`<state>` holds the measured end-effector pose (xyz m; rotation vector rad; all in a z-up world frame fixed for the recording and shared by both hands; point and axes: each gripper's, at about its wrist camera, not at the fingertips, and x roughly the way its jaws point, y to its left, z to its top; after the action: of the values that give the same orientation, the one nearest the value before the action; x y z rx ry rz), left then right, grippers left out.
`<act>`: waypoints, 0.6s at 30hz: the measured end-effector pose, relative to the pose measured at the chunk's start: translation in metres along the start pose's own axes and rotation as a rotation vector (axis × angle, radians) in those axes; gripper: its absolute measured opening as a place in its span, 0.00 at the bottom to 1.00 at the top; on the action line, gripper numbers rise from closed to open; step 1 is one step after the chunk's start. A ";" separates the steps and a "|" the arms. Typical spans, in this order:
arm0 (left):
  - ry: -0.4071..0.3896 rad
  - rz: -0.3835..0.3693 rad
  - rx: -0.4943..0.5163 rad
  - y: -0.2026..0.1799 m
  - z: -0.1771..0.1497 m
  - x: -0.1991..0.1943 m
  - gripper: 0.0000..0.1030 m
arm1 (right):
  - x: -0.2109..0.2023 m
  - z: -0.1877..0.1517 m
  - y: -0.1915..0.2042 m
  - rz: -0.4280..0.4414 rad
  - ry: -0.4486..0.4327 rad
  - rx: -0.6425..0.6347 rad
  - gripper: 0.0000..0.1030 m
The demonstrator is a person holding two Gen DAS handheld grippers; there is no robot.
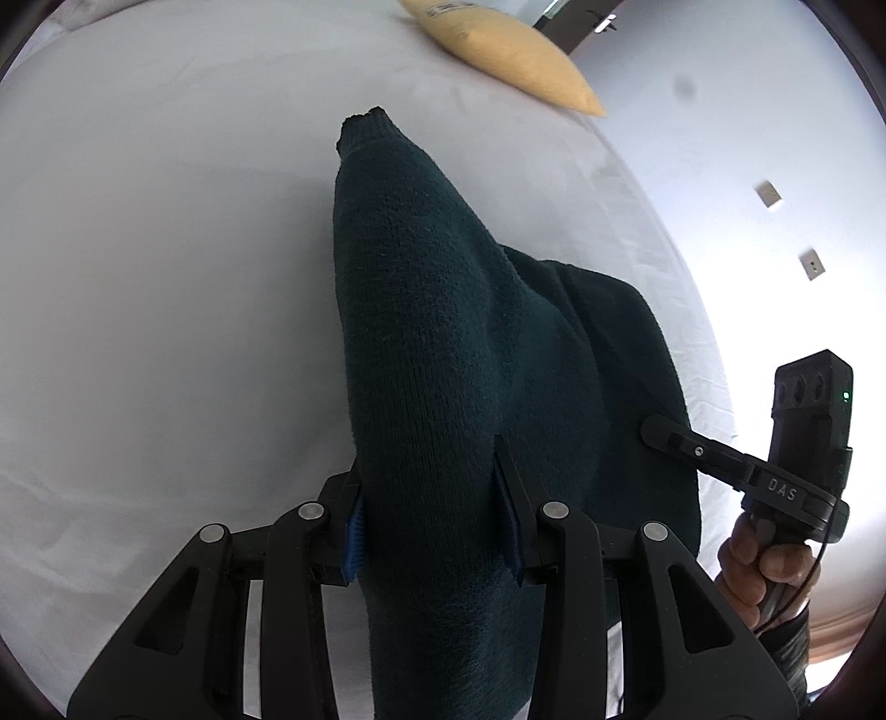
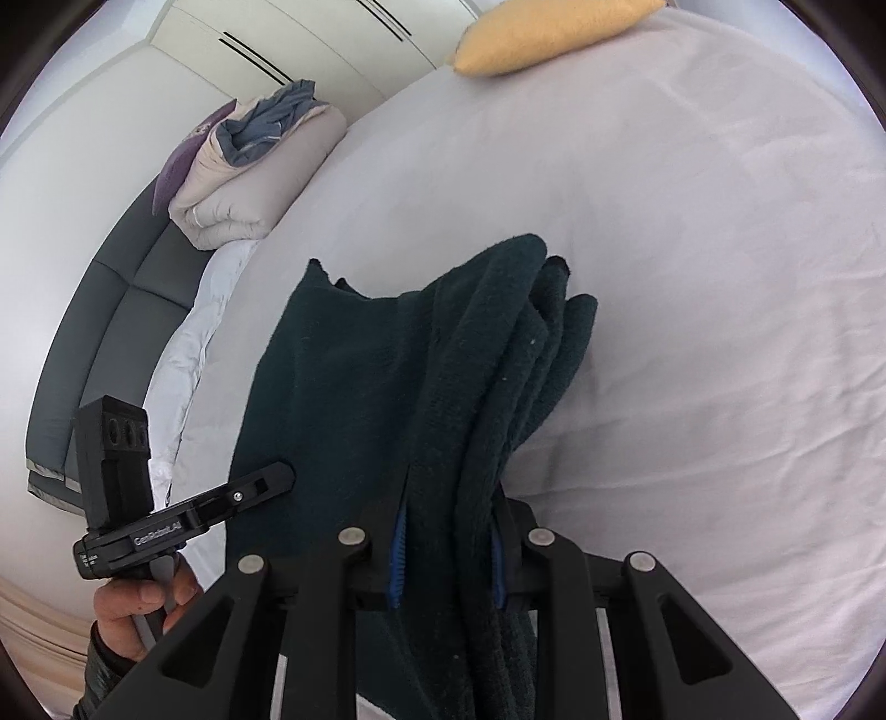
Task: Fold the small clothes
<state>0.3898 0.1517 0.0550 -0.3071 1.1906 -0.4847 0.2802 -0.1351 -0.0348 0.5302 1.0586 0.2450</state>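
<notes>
A dark green knitted sweater (image 1: 443, 343) is held up over a white bed sheet (image 1: 138, 277). My left gripper (image 1: 434, 531) is shut on a thick fold of it, and a sleeve end hangs forward. My right gripper (image 2: 448, 548) is shut on another bunched edge of the same sweater (image 2: 387, 387), with layered folds hanging ahead. The right gripper also shows in the left wrist view (image 1: 664, 437), touching the sweater's right side. The left gripper shows in the right wrist view (image 2: 271, 479) at the sweater's left edge.
A yellow pillow (image 1: 498, 50) lies at the far side of the bed; it also shows in the right wrist view (image 2: 542, 33). A folded beige quilt with blue cloth (image 2: 255, 166) sits by the dark headboard (image 2: 99, 332). White wardrobe doors (image 2: 277, 50) stand behind.
</notes>
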 end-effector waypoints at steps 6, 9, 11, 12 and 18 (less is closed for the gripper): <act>0.010 -0.025 -0.024 0.006 0.002 0.018 0.37 | 0.015 -0.003 -0.011 0.005 0.019 0.036 0.24; -0.002 -0.039 -0.034 0.024 -0.001 0.019 0.49 | 0.023 -0.007 -0.022 0.019 0.024 0.059 0.30; -0.017 -0.034 -0.026 0.026 -0.003 0.020 0.60 | 0.026 -0.011 -0.033 0.032 0.016 0.085 0.40; -0.024 -0.029 -0.019 0.025 -0.004 0.019 0.62 | 0.027 -0.013 -0.040 0.068 -0.002 0.102 0.41; -0.099 0.038 0.039 0.004 -0.013 0.009 0.65 | 0.013 -0.024 -0.047 0.101 -0.070 0.130 0.51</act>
<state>0.3812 0.1511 0.0414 -0.2710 1.0881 -0.4540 0.2623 -0.1623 -0.0786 0.7058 0.9850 0.2451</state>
